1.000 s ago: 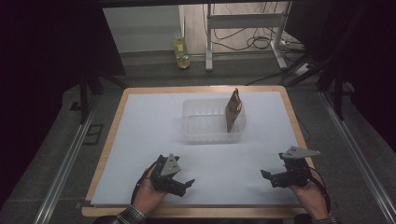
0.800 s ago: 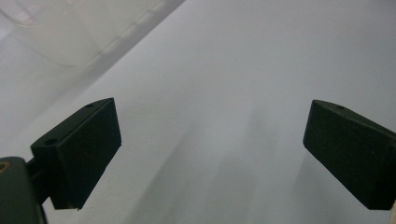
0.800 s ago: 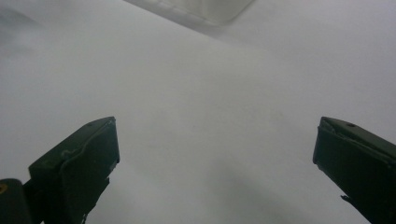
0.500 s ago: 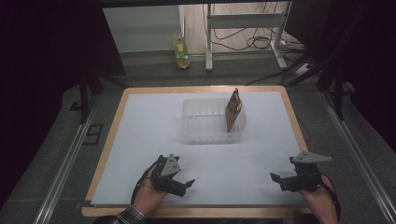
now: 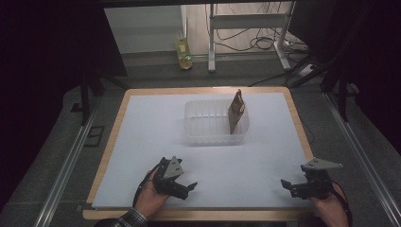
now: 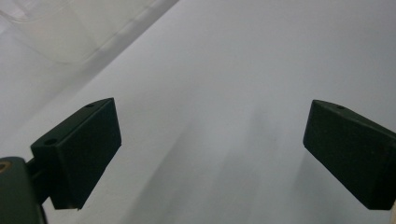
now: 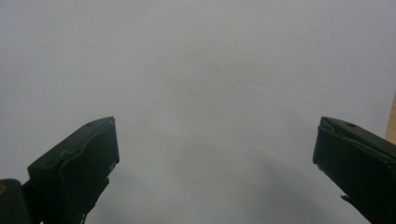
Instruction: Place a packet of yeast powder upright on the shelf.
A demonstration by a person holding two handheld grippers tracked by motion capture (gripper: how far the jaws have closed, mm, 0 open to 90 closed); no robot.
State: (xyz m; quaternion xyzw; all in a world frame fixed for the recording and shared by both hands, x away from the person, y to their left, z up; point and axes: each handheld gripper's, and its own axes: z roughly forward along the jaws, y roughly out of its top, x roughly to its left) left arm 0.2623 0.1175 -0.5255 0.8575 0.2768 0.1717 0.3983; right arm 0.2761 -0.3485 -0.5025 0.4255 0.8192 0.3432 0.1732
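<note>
The right gripper [image 5: 289, 185] has drawn back toward the near right corner of the table [image 5: 142, 142] over the last second; the left gripper [image 5: 188, 187] has held its place near the front edge. Both have their jaws spread wide and empty. This suggests the placing is finished. The brown packet [image 5: 236, 113] stands inside the clear tub [image 5: 208, 135] at mid-table, leaning against its right wall, long axis near vertical, pointed end up.
</note>
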